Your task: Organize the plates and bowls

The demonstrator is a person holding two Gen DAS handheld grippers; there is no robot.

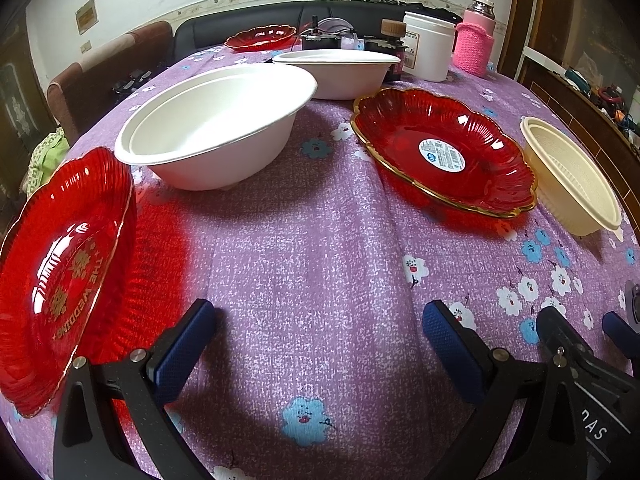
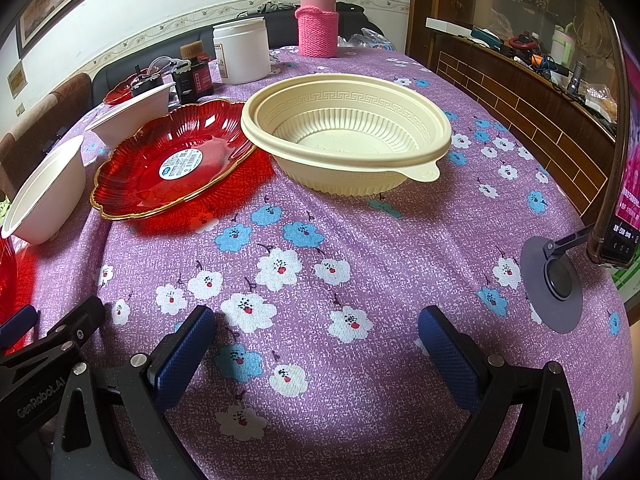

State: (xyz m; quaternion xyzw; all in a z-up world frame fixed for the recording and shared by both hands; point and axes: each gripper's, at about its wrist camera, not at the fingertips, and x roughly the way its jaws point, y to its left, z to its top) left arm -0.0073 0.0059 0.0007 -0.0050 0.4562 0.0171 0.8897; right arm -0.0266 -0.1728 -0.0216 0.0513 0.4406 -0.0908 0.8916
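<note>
Left wrist view, left edge: red plate with gold lettering (image 1: 60, 276) lying on the purple flowered tablecloth (image 1: 320, 248), nearest to the left gripper (image 1: 320, 344) and so probably the easiest first pick. Upper left of centre: white bowl (image 1: 216, 124), upright, mouth up, free to be nested. Just behind it, top centre: second white bowl (image 1: 340, 72), apart from the first, so not yet stacked. Far top, left of centre: small red dish (image 1: 260, 38) near the table's back edge. Right of centre: red scalloped plate with a gold rim and a sticker (image 1: 444, 152), flat on the cloth. Far right: cream ribbed bowl (image 1: 572, 176), just beside that plate, possibly touching; hard to tell. Upper right: white jar (image 1: 428, 44) and pink knitted flask (image 1: 476, 40), clutter outside the sorting.

Bottom of the frame: left gripper spread wide, holding nothing, low over bare cloth. Bottom right corner: part of the right gripper visible alongside.

Right wrist view, bottom: right gripper (image 2: 316, 344) likewise spread wide and empty, aimed towards the cream bowl at centre. Right edge: phone on a stand (image 2: 616, 216), clear of the dishes.

Judged from the layout: nothing sorted yet, plates and bowls scattered singly, like kinds waiting to be stacked together.
</note>
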